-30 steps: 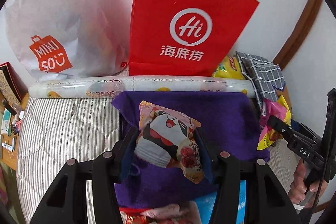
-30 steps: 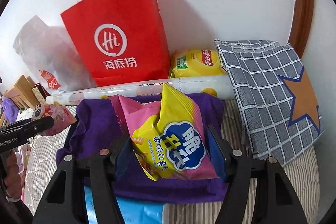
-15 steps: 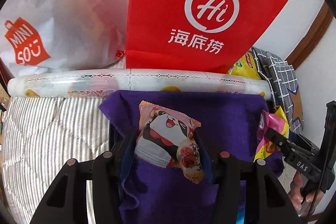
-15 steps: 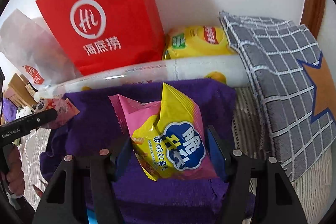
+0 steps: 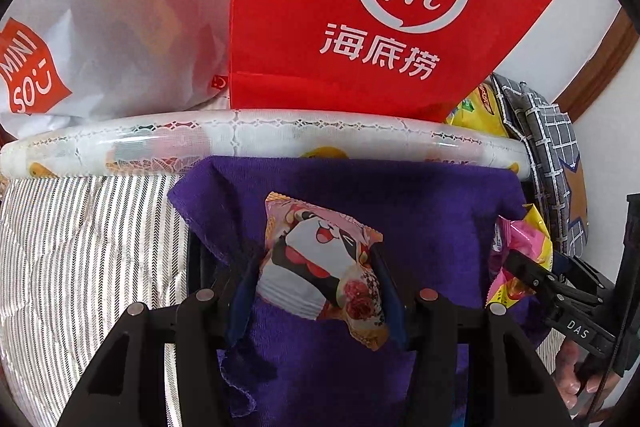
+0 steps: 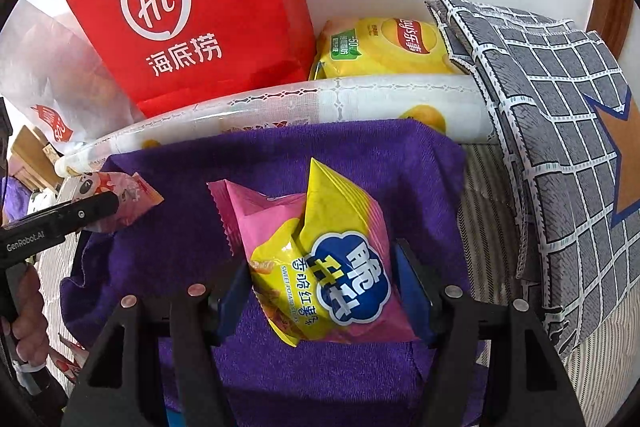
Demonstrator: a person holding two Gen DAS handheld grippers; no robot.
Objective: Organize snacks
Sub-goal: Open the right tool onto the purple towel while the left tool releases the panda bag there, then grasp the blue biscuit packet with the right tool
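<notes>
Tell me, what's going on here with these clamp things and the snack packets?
A person holds a gripper in each hand. The left gripper pinches a small panda-print packet; the right gripper pinches a pink-and-yellow sweet potato chip bag. Both hang above a purple towel, facing a red paper bag by the wall.
</notes>
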